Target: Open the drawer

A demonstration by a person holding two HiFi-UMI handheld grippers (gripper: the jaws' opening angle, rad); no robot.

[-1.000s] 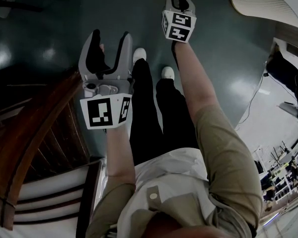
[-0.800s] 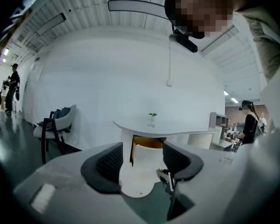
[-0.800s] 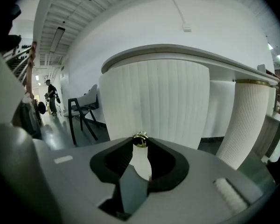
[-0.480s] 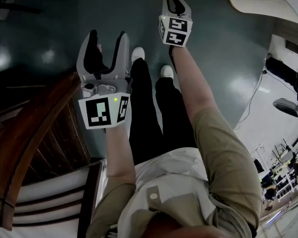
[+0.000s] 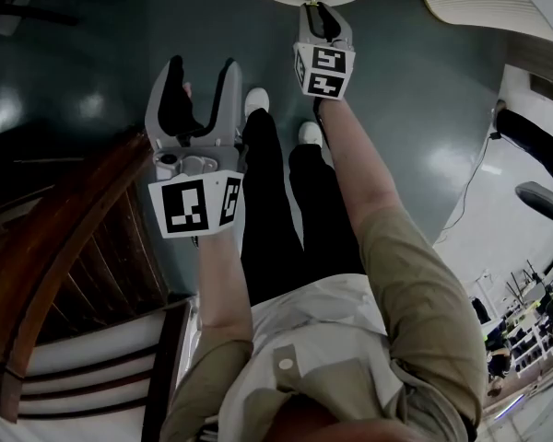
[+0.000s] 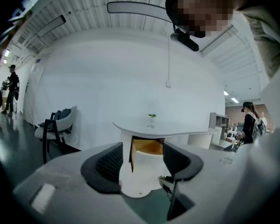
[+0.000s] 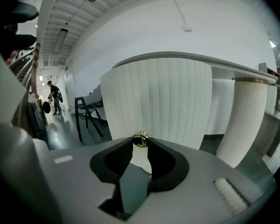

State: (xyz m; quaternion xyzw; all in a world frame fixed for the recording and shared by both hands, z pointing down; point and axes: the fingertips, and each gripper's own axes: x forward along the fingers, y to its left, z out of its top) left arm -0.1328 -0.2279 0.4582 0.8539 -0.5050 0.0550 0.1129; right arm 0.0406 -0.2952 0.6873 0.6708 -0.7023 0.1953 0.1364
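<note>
Right tool (image 7: 140, 145) tight on brass knob (image 7: 140, 138) of white drawer (image 7: 163, 101); left tool (image 6: 143, 154) wide apart.

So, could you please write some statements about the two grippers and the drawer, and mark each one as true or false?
1. The right gripper is shut on the gold knob. True.
2. The left gripper holds something. False: its jaws stand apart and grip nothing.
3. The drawer is fully closed. False: it is pulled out, and its wooden inside shows in the left gripper view.
4. A small plant stands on the table top. True.
</note>
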